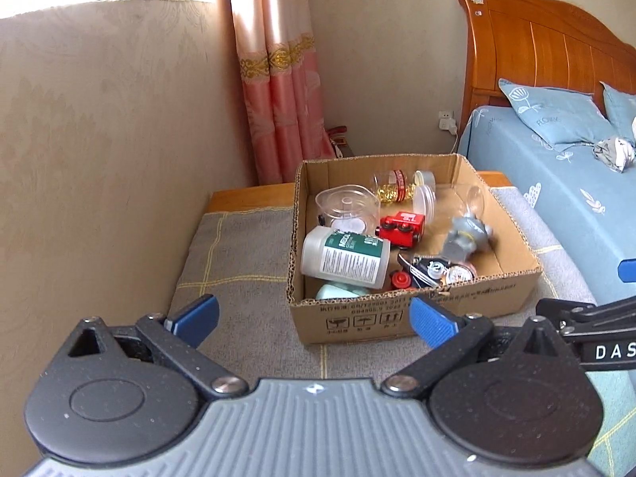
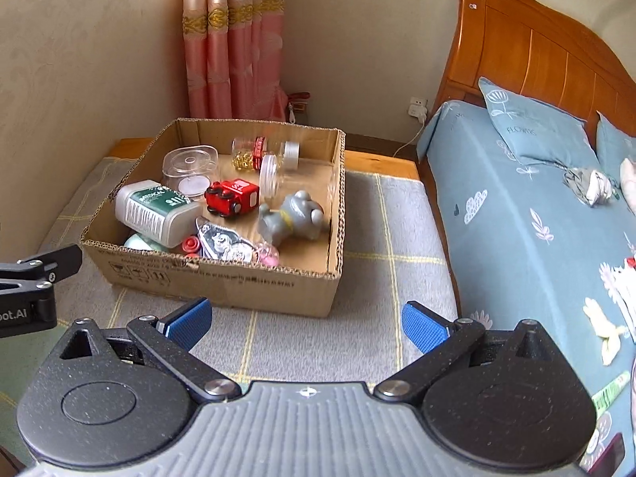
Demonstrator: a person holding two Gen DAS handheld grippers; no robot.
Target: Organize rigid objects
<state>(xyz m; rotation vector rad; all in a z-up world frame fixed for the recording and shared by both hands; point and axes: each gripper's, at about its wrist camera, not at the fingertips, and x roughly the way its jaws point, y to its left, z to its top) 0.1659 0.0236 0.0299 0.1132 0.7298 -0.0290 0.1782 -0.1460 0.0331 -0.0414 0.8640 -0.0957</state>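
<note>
Fingers (image 1: 194, 314) of the left gripper (image 1: 314, 318) stand wide apart and hold nothing, poised just short of the cardboard box (image 1: 397, 318) on the grey mat (image 1: 238, 262); inside lie a white bottle (image 1: 344, 258), a red toy truck (image 1: 401, 227), a grey figurine (image 1: 465, 238) and clear jars. In the right wrist view, the right gripper (image 2: 306, 320) is likewise spread and empty before the box, beside the bed (image 2: 516, 206). The step looks like a pause between placements; next calls for finding another loose object, none visible here.
</note>
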